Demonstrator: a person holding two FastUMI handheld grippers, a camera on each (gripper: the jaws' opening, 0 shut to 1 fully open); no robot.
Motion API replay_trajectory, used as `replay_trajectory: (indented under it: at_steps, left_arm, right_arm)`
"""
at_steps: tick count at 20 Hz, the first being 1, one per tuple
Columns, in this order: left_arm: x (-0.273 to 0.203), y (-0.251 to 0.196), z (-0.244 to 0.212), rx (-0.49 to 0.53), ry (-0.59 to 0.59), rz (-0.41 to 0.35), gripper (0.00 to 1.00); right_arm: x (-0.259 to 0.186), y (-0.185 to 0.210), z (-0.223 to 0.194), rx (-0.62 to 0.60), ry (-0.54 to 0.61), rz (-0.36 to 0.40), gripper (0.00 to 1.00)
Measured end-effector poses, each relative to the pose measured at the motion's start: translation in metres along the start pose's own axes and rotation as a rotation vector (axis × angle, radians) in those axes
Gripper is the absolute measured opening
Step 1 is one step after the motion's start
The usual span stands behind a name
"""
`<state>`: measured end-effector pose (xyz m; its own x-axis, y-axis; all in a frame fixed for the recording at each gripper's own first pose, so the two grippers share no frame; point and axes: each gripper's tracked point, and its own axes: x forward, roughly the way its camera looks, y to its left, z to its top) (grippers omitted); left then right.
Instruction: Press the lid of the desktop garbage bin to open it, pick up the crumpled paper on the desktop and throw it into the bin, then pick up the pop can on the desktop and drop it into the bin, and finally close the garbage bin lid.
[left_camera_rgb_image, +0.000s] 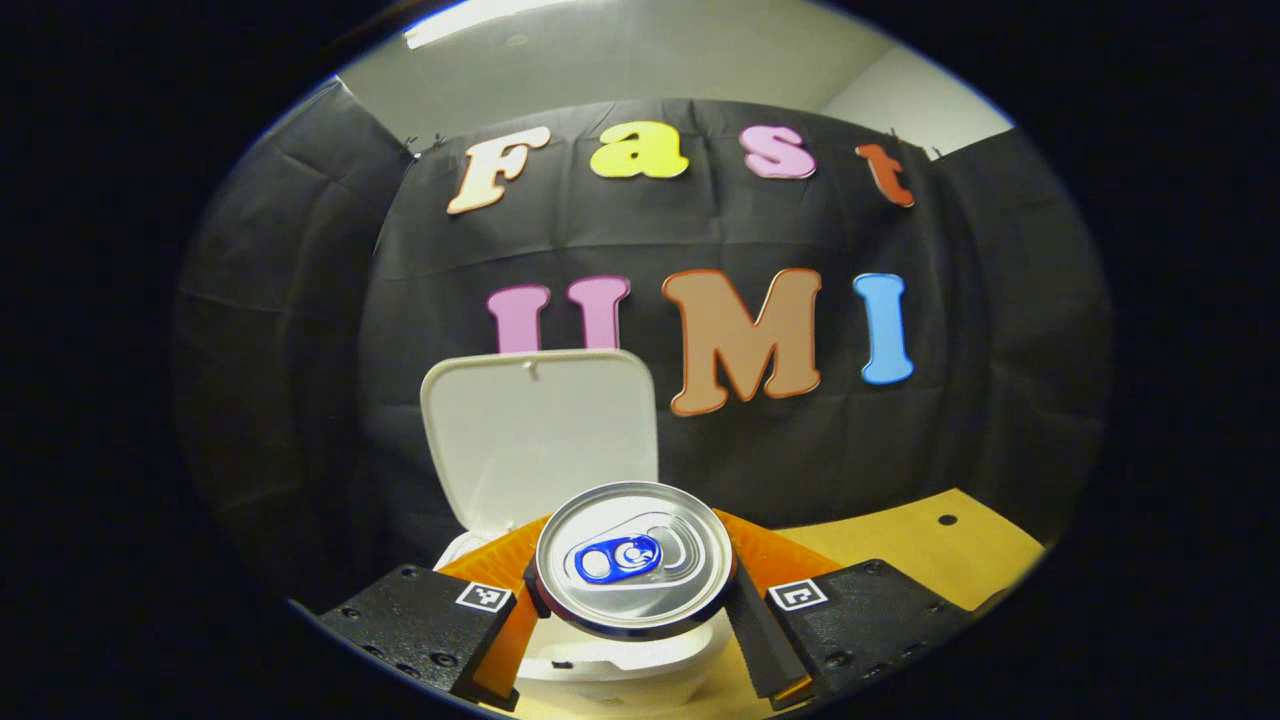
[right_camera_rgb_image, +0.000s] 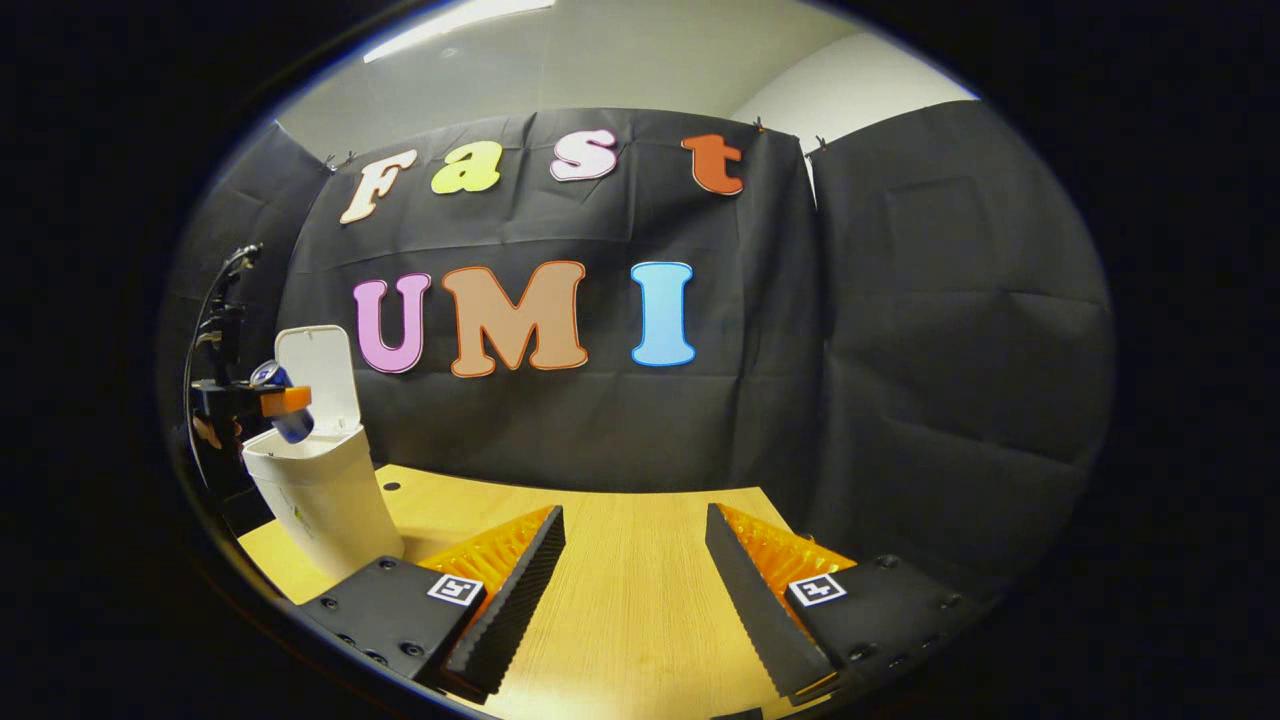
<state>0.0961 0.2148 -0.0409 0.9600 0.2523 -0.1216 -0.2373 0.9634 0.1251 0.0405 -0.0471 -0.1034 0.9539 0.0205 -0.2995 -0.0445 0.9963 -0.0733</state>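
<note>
the desk (right_camera_rgb_image: 620, 570) is the biggest thing here, bare wood running back to the booth wall. on its far left corner, in the right gripper view, stands the bin (right_camera_rgb_image: 325, 495), its lid (right_camera_rgb_image: 318, 375) tipped up and back, so the opening press looks done. no crumpled paper lies on the desk that shows; my guess is it is in the bin, though the inside cannot be seen well enough to say.

the left gripper (left_camera_rgb_image: 633, 590) holds the can (left_camera_rgb_image: 633, 558) by its sides, both fingers pressed on it, top facing the camera, right above the bin's open mouth. from the right gripper view the can hangs tilted over the rim, apart from it.

the right gripper (right_camera_rgb_image: 635, 590) is over bare desk, jaws wide and holding nothing.

left to do, as i judge it: let the can drop, then shut the lid.
</note>
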Motion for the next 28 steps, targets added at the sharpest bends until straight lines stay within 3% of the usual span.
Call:
replay_trajectory:
  at_steps: [4,7,9,19,22,25,28]
  left_arm:
    - [0.003,0.020,-0.034,-0.012,0.093,0.067,0.80]
    - [-0.002,0.025,-0.029,-0.016,0.060,0.070,0.90]
    - [-0.006,0.023,-0.016,-0.009,0.025,0.067,0.91]
    - [-0.009,0.014,0.142,0.006,-0.217,0.019,0.90]
    - [0.005,0.016,0.183,0.066,-0.290,0.013,0.91]
    - [0.024,0.015,0.197,0.138,-0.312,0.010,0.90]
    - [0.051,0.015,0.189,0.021,-0.239,-0.003,0.89]
  right_arm:
    - [0.000,0.003,-0.003,-0.007,0.009,0.004,0.95]
    - [-0.001,0.005,-0.003,-0.017,0.011,0.007,0.98]
    - [-0.001,0.007,-0.004,-0.018,0.012,0.012,0.95]
    - [0.008,0.025,-0.015,-0.015,0.030,0.085,0.95]
    - [0.009,0.023,-0.022,0.006,0.040,0.093,0.95]
    - [0.007,0.015,-0.026,0.008,0.046,0.081,0.95]
    - [0.007,0.006,-0.030,0.012,0.058,0.060,0.95]
